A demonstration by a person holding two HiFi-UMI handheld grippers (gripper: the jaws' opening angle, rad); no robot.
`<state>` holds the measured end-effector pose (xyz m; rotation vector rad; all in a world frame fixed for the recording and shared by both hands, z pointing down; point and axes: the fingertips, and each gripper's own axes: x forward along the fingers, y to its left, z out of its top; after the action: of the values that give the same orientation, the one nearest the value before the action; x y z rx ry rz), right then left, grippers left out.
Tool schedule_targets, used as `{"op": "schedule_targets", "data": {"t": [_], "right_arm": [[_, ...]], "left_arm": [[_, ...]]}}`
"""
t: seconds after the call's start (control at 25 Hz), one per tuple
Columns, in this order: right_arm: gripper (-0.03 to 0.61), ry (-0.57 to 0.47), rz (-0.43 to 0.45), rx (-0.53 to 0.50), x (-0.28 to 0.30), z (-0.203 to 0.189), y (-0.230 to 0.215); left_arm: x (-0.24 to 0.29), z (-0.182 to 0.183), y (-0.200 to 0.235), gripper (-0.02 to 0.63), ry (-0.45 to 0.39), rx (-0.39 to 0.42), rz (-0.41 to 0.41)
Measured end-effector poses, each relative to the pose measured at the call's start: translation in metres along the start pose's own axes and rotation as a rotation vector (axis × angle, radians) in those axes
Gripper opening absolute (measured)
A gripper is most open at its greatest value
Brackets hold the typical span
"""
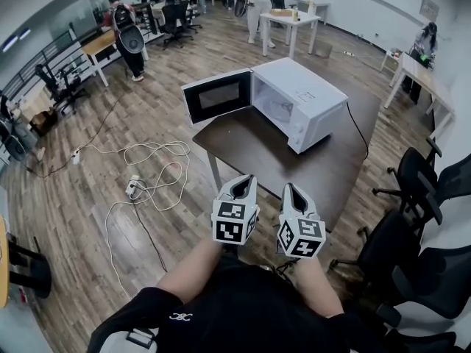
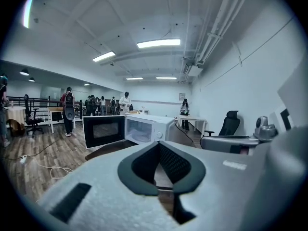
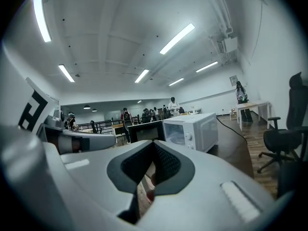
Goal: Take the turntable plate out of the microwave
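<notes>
A white microwave [image 1: 302, 101] stands on the dark brown table [image 1: 257, 157] with its door [image 1: 218, 95] swung wide open to the left. Inside the cavity the pale glass turntable plate [image 2: 138, 137] lies flat; it also shows faintly in the head view as the turntable plate [image 1: 274, 110]. My left gripper [image 1: 243, 178] and right gripper [image 1: 289, 187] hover side by side over the table's near edge, well short of the microwave and pointing at it. Both are shut and hold nothing. The left gripper [image 2: 159, 143] and right gripper [image 3: 154, 142] show their tips meeting.
Black office chairs [image 1: 412, 190] crowd the right side. White cables and a power strip [image 1: 136, 186] lie on the wooden floor at the left. The microwave's black cord [image 1: 358, 132] runs off the table's right. People and a white table [image 1: 291, 22] are far behind.
</notes>
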<state>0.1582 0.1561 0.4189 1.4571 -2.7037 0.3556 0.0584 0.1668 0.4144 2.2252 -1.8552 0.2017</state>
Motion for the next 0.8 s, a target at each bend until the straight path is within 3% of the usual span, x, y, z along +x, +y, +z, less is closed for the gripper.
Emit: {"op": "schedule_targets", "data": {"t": [0.44, 0.8], "right_arm": [[0.008, 0.009, -0.019, -0.016, 0.043, 0.002, -0.017], [0.008, 0.042, -0.031, -0.006, 0.119, 0.008, -0.036]], "left_arm": [[0.048, 0.005, 0.016, 0.007, -0.001, -0.01, -0.031], [0.122, 0.016, 0.051, 0.007, 0.032, -0.011, -0.049]]}}
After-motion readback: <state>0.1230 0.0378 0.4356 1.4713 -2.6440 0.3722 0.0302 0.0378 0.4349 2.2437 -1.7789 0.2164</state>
